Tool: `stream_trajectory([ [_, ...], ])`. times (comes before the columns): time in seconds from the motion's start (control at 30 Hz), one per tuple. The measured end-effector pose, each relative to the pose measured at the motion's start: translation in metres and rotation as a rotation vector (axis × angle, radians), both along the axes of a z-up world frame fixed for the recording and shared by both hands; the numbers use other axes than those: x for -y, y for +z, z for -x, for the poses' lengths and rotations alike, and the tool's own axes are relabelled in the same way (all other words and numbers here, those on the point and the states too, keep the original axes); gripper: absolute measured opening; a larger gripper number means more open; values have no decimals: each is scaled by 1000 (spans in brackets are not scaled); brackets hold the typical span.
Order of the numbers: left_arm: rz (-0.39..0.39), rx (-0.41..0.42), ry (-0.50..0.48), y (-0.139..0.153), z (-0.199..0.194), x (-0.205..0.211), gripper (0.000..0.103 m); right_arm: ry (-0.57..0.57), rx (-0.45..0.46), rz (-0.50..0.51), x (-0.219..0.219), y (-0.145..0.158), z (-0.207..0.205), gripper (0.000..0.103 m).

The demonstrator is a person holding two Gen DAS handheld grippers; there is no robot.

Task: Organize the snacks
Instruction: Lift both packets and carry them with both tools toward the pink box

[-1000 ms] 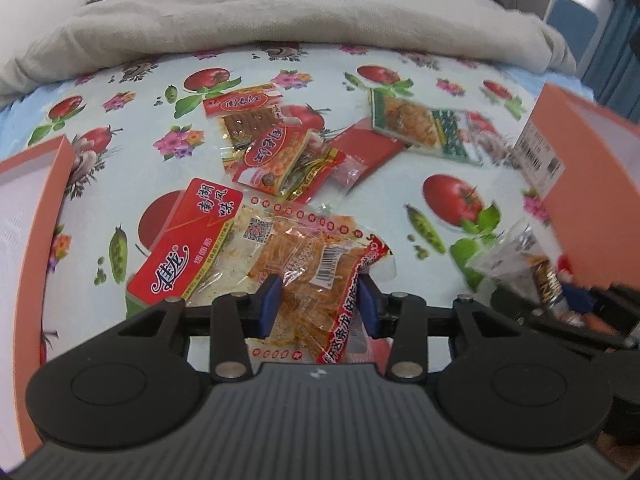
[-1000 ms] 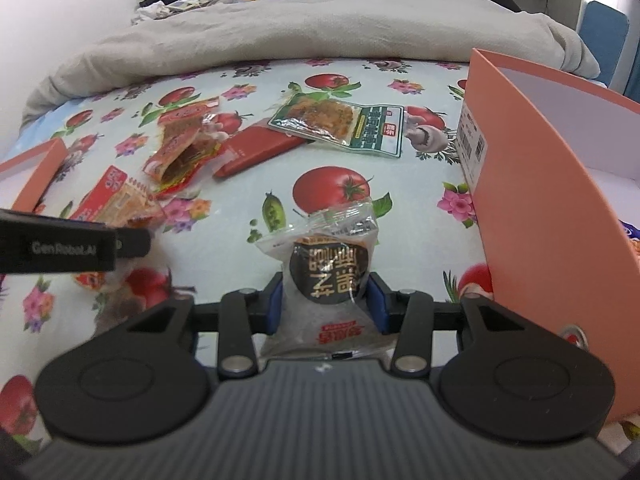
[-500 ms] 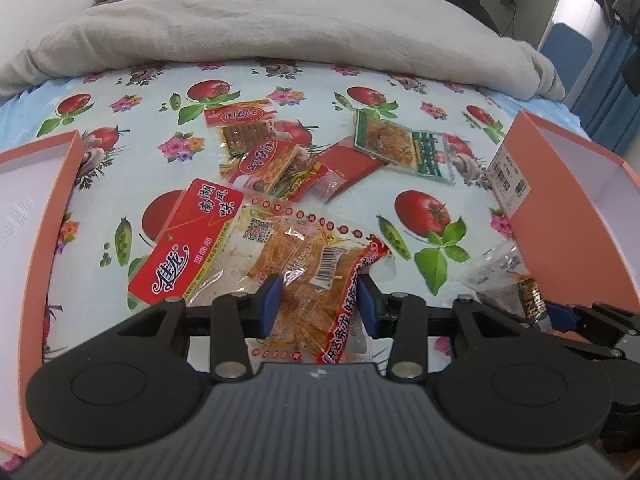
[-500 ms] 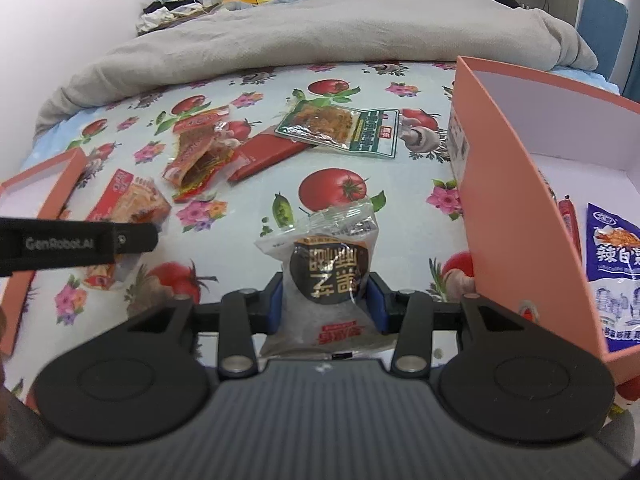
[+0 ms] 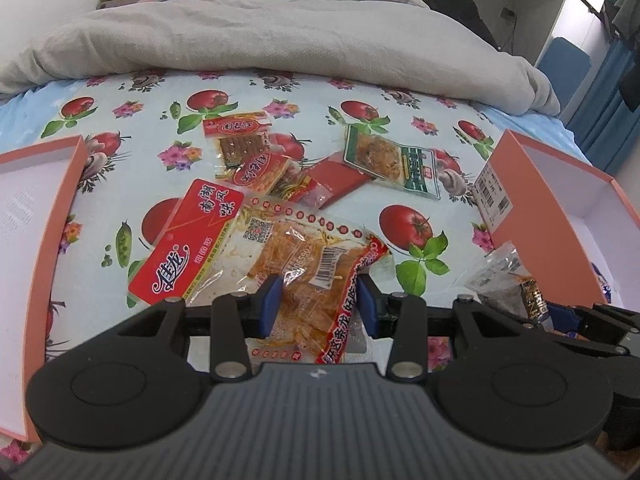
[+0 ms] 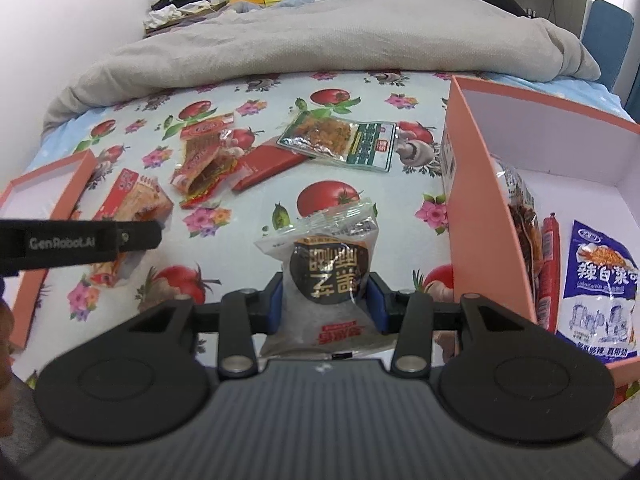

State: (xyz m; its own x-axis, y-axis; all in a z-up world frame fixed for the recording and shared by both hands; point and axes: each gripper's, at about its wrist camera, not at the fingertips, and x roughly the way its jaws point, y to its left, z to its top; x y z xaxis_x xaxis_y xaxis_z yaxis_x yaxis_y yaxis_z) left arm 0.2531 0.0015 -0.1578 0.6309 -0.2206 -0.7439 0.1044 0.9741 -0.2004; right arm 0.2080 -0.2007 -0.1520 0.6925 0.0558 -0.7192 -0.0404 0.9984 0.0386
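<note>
My left gripper [image 5: 318, 304] is shut on a clear orange snack pack [image 5: 316, 264] with a red border, held above the tomato-print bedsheet. A red-labelled pack [image 5: 188, 246] lies just under and left of it. My right gripper [image 6: 326, 300] is shut on a clear pack with a black round label [image 6: 330, 268], held beside the orange box [image 6: 476, 208] on the right. That box holds a blue-and-white pack [image 6: 600, 280], a red sausage [image 6: 550, 264] and another pack. The left gripper shows in the right wrist view [image 6: 80, 242] at the left.
Loose on the sheet: a green-edged pack [image 5: 394, 162], a red flat pack [image 5: 338, 182] and several red spicy-strip packs [image 5: 244, 148]. A second orange box [image 5: 44, 216] sits at the left. A grey blanket [image 5: 280, 36] lies across the back.
Both grippers have risen with their packs still held. The right gripper has come closer to the right box, whose inside now shows.
</note>
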Motion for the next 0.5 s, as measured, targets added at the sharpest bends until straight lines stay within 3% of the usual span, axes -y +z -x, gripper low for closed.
stream_trajectory([
  [0.5,6,58,-20,64,3,18,47,21,65,-51,12,62,-3,46],
])
